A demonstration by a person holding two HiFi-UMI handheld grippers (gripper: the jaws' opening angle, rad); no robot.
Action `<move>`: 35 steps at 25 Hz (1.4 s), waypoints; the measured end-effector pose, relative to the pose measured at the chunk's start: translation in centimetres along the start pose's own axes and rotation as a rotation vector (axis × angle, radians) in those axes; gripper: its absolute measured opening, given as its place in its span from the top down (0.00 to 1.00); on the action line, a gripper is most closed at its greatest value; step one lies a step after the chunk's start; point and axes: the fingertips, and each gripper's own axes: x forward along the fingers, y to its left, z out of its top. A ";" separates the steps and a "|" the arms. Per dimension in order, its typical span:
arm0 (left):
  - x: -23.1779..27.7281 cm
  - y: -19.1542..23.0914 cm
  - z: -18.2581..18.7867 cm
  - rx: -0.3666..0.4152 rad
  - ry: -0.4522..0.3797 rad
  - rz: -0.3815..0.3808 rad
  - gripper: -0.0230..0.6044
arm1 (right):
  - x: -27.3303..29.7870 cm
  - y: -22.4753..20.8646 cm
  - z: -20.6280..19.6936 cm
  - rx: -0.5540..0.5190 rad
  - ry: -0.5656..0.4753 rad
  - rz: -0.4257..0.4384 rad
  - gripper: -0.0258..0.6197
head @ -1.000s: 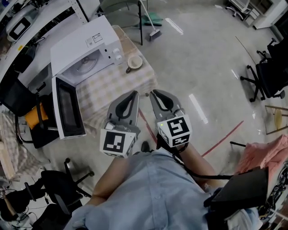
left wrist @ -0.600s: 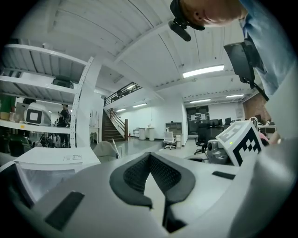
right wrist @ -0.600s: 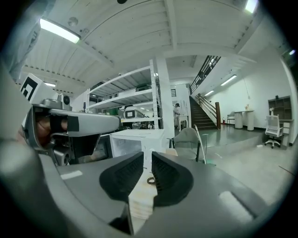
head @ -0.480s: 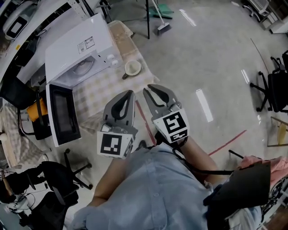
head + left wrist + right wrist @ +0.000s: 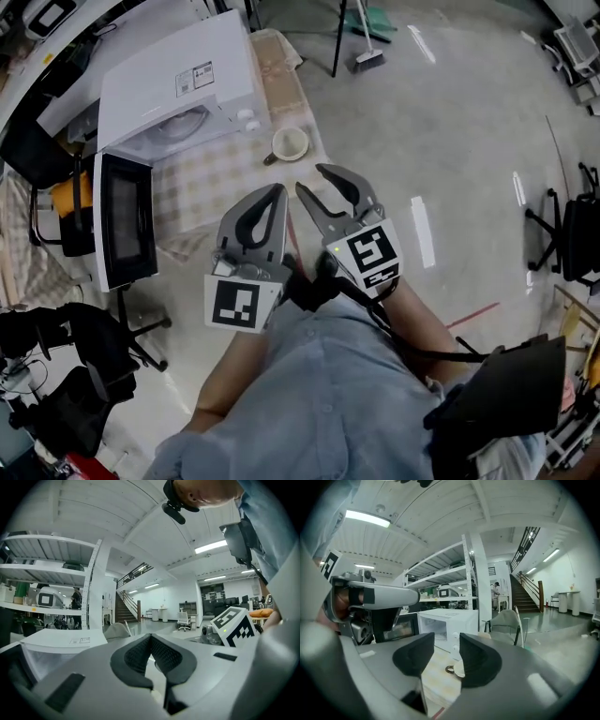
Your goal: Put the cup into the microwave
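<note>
Head view, left to right. The microwave door (image 5: 122,230) is swung fully open at 9 o'clock of the frame. The white microwave (image 5: 178,89) sits at 10 o'clock on the bench (image 5: 202,192), which has a checked cloth over it, and we can see the turntable inside the cavity.

The cup (image 5: 290,143) stands upright on the same bench at the microwave's 4 o'clock, just beside its control-knob corner and near the bench edge. It is outside the microwave and nothing is touching it.

We hold both grippers over the floor (image 5: 450,141), short of the bench, with the cup at their 12 o'clock. The left gripper (image 5: 279,191) is at 6 o'clock of the cup. In the left gripper view its jaws meet at the tips with nothing held.

The right gripper (image 5: 314,180) is just beside it, at its 3 o'clock. In the right gripper view its jaws are opening, with a narrow gap so far and nothing between the pads. The cup (image 5: 458,668) shows through that gap, well ahead on the bench and apart from the jaws.
</note>
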 end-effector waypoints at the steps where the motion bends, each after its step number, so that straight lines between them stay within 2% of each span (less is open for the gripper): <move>1: 0.1 0.5 -0.5 -0.013 0.004 0.009 0.96 | 0.5 0.0 -0.2 -0.009 0.005 0.018 0.70; 5: 0.9 2.8 -2.6 -0.079 0.015 0.042 0.96 | 2.8 -0.3 -1.4 -0.031 0.039 0.066 0.66; 10: 2.4 5.9 -5.1 -0.126 0.009 0.058 0.96 | 6.4 -1.3 -4.1 -0.056 0.085 0.096 0.61; 17: 4.6 9.0 -9.4 -0.177 0.027 0.053 0.96 | 11.0 -3.6 -10.1 -0.062 0.167 0.109 0.50; 20: 5.5 10.1 -11.6 -0.212 0.054 0.055 0.96 | 13.0 -4.7 -12.1 -0.077 0.194 0.122 0.43; 22: 6.0 10.8 -12.7 -0.231 0.062 0.060 0.96 | 14.1 -5.2 -13.6 -0.098 0.221 0.136 0.34; 25: 6.8 11.5 -14.2 -0.250 0.071 0.067 0.96 | 15.9 -5.7 -16.2 -0.161 0.279 0.172 0.21; 27: 7.2 12.1 -15.1 -0.261 0.084 0.076 0.96 | 17.0 -6.0 -17.8 -0.203 0.319 0.201 0.16; 35: 7.7 14.8 -18.0 -0.297 0.115 0.130 0.96 | 20.7 -6.9 -22.5 -0.275 0.413 0.268 0.12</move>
